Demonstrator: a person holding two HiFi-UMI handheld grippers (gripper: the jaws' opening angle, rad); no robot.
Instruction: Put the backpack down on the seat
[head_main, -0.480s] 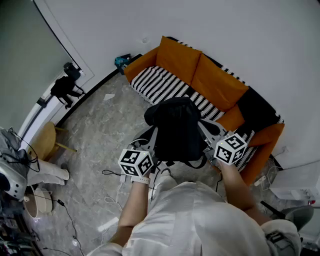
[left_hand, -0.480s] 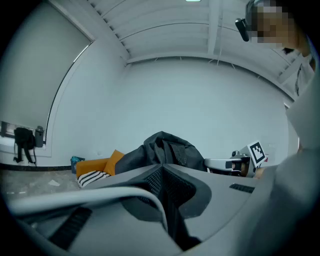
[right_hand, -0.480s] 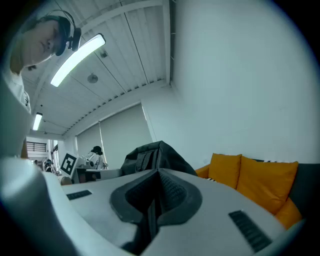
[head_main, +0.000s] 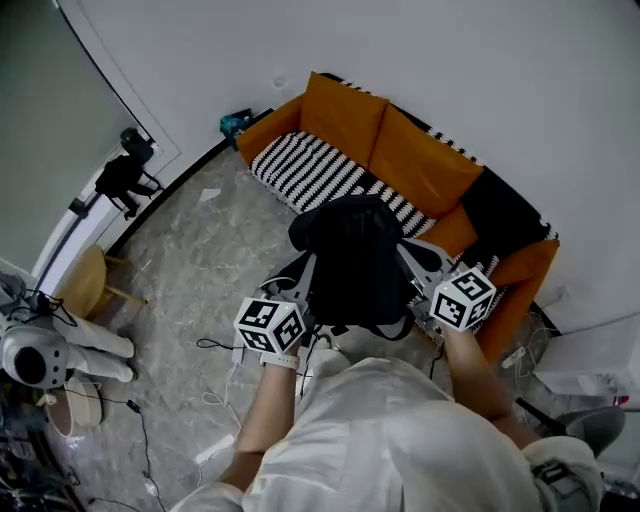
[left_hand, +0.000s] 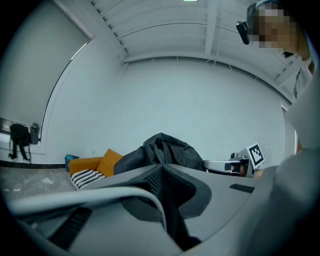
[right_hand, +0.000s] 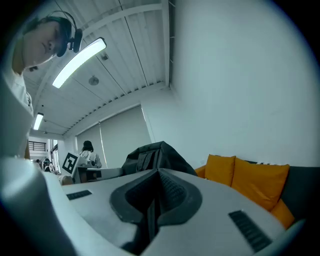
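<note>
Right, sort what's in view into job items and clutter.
Job: backpack; striped seat of the orange sofa; left gripper and right gripper, both shut on the backpack.
Lying about: tripod; wooden stool; floor cables; teal item.

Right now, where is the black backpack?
In the head view the black backpack hangs mid-frame between the left gripper and right gripper, in front of the striped seat of the orange sofa.

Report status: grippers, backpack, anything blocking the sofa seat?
Left gripper and right gripper both shut on backpack straps. Backpack hangs in front of the sofa, not yet on the striped seat. Nothing seen in the way.
</note>
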